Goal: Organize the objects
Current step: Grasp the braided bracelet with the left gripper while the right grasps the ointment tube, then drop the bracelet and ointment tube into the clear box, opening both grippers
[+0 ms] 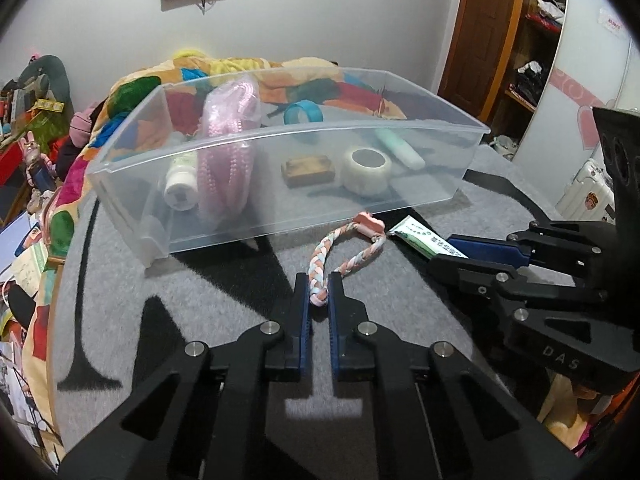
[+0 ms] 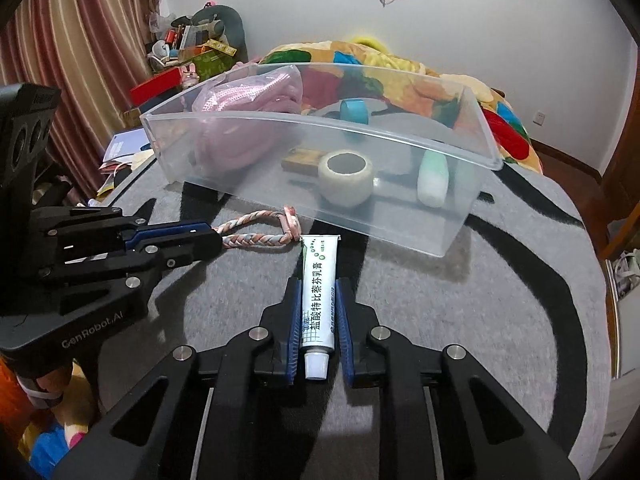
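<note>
A clear plastic bin [image 1: 280,184] [image 2: 256,160] stands on the grey mat. It holds a pink bead bundle [image 1: 228,152], a white bottle [image 1: 182,184], a brown block [image 1: 308,170], a white tape roll [image 1: 366,170], a green tube [image 1: 400,148] and a blue tape ring [image 1: 303,114]. A braided pink-and-white loop [image 1: 344,254] [image 2: 260,238] lies in front of the bin. My left gripper [image 1: 319,286] [image 2: 218,242] is shut on its near end. My right gripper [image 2: 318,292] [image 1: 440,254] is shut on a white ointment tube [image 2: 318,284] [image 1: 424,238] that lies on the mat.
The grey mat [image 1: 200,300] with black stripes covers the work surface. A colourful blanket [image 2: 400,68] lies behind the bin. Cluttered shelves and curtains [image 2: 80,40] are at the left, a wooden door [image 1: 488,32] and a suitcase [image 1: 588,188] at the right.
</note>
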### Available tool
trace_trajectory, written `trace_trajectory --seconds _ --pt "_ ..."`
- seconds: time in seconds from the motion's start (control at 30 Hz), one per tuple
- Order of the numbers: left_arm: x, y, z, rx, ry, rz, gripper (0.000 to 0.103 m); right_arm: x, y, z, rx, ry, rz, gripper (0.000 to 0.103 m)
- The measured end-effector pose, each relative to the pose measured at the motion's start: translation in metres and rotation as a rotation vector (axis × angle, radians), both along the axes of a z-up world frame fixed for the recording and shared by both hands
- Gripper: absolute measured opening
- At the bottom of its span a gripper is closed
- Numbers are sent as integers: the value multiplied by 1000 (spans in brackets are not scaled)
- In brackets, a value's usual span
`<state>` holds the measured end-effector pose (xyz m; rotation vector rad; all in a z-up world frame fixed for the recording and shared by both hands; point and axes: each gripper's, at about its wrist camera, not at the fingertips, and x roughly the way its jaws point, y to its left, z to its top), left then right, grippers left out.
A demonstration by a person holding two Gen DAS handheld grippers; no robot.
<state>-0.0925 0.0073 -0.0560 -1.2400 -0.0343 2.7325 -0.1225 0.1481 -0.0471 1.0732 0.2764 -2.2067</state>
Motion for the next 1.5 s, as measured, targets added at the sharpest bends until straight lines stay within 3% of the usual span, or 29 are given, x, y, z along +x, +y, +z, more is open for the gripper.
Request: trace_trajectory --seconds 0.5,0.9,1.2,1.5 --pt "26 -12 61 60 164 33 7 10 18 44 -105 64 -17 15" --pt "1 -16 108 72 273 49 7 -13 21 89 -176 171 -67 15" --pt "-40 -22 105 63 252 87 7 -52 2 91 -157 171 -101 15" --pt "-72 -24 73 78 160 109 7 -85 -13 66 -107 89 -115 15"
